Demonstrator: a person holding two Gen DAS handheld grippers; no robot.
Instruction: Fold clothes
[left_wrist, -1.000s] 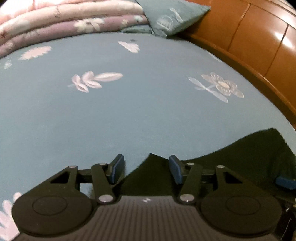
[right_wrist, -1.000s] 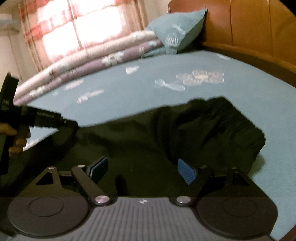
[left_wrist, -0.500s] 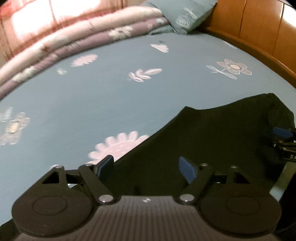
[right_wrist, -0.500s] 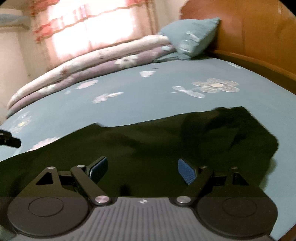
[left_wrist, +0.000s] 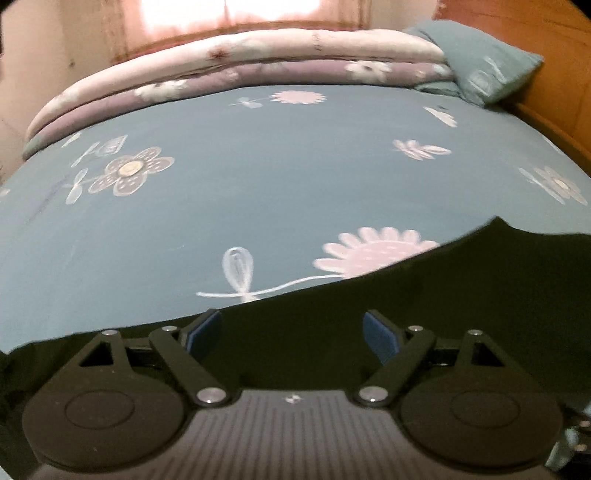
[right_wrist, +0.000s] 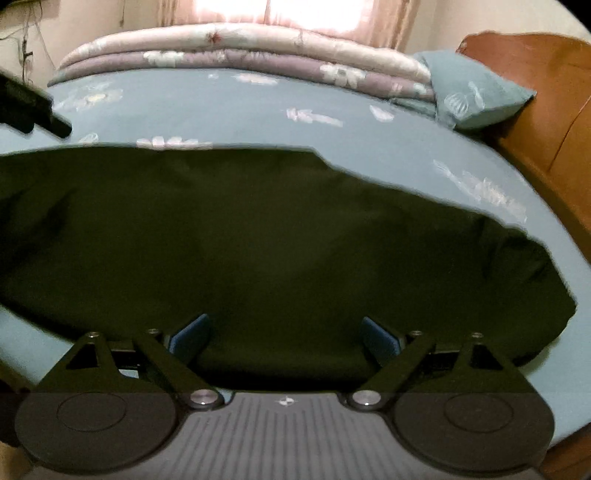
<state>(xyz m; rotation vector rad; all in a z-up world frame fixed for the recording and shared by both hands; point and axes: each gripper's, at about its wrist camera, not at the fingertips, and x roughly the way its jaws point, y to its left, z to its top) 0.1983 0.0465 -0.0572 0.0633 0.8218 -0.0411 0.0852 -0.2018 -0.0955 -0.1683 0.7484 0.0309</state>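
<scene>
A dark garment lies spread flat on the blue flowered bed sheet, stretched sideways across the near part of the bed. In the right wrist view it fills the middle of the picture from the left edge to a bunched, rounded end at the right. In the left wrist view only its far edge shows, running from the near left up toward the right, partly covering a pink flower print.

The left tongs hover over the near edge of the garment with their blue pads well apart; the jaws have just been opening, and nothing is clamped between them. The right tongs stand over the garment's near middle, pads likewise spread wide and just opened further, gripping nothing; cloth lies below the gap.

At the far left of the right wrist view a dark, blurred part of the other tool juts in.

At the far side of the bed lies a folded pink and purple quilt, with a teal pillow at its right end against the wooden headboard. A curtained bright window is beyond.
</scene>
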